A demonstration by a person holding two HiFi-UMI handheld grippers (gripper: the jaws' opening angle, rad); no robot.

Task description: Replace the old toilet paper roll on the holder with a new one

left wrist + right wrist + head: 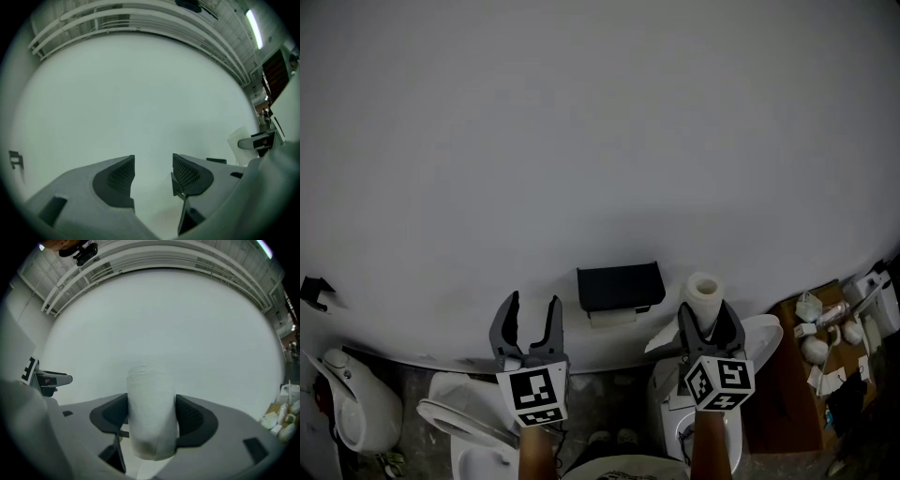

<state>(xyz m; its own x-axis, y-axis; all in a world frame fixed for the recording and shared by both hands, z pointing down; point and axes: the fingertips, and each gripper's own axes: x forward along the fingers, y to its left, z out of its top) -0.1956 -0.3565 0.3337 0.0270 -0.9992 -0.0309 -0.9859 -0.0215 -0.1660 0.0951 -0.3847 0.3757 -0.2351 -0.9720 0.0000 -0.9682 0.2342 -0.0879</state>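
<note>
While right gripper (708,321) clamps upright toilet paper roll (704,292), likely new one held ready, left gripper (532,305) hangs empty, jaws apart, free for removal. Black holder (620,284) on wall (600,141) between them, paper strip (612,318) beneath: old roll seemingly not yet out.

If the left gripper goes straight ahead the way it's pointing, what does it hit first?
Most likely the bare white wall. The left gripper is open and empty, and only wall shows between its jaws. The black holder sits off to its right. How far the wall is remains unclear.
</note>
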